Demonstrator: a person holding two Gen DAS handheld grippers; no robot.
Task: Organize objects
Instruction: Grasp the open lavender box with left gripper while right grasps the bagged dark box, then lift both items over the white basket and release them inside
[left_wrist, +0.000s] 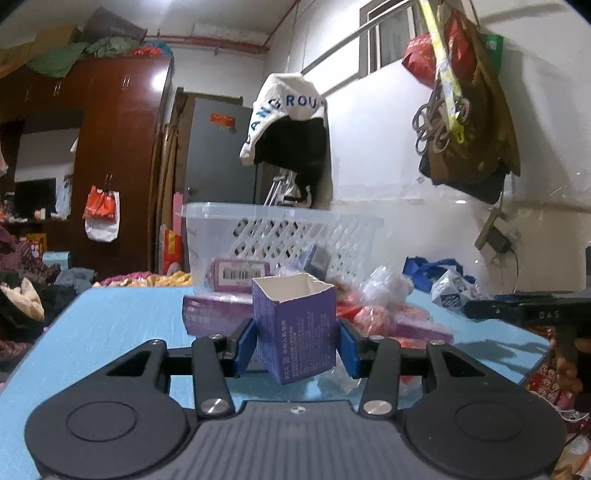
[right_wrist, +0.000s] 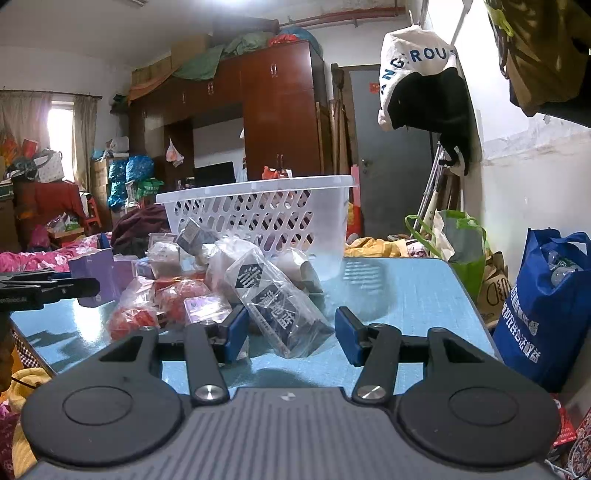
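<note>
My left gripper (left_wrist: 297, 345) is shut on an open-topped purple carton (left_wrist: 295, 328), held upright just above the blue table (left_wrist: 122, 325). The carton also shows at the left of the right wrist view (right_wrist: 96, 275). My right gripper (right_wrist: 291, 338) is open, its blue pads either side of a clear plastic packet with black print (right_wrist: 280, 306) that lies on the table; the pads do not touch it. A white lattice basket (right_wrist: 266, 214) stands at the table's far side, also in the left wrist view (left_wrist: 291, 232).
A pile of purple boxes (left_wrist: 218, 317), red-wrapped items (right_wrist: 140, 317) and plastic bags lies between the grippers and the basket. A blue tote bag (right_wrist: 543, 314) and a green bag (right_wrist: 461, 243) stand off the table's right edge. The right gripper's side shows at right (left_wrist: 528, 314).
</note>
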